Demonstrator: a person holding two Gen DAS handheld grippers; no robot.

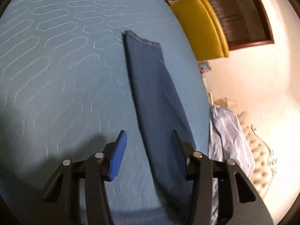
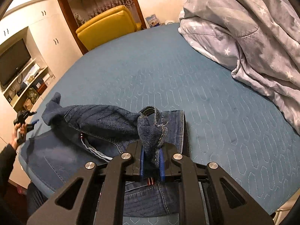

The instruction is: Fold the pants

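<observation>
Dark blue jeans (image 2: 97, 120) lie crumpled near the front edge of the blue quilted bed (image 2: 187, 78). My right gripper (image 2: 151, 148) is shut on a bunched fold of their denim, which sticks up between the blue pads. In the left wrist view one flat trouser leg (image 1: 150, 86) runs from its hem at the top down under the gripper. My left gripper (image 1: 148, 131) stands open just above the bed (image 1: 56, 78). Its right finger is over the leg and its left finger over bare sheet, and the pads press on nothing. It also shows small at the far left, as the left gripper (image 2: 25, 121) in a person's hand (image 2: 17, 134).
A grey star-print duvet (image 2: 243, 37) is heaped at the back right of the bed. A yellow chair (image 2: 106, 28) stands behind the bed by a doorway. A television (image 2: 13, 63) and shelves fill the wall at left. A tufted headboard (image 1: 260, 150) is beside the duvet (image 1: 228, 131).
</observation>
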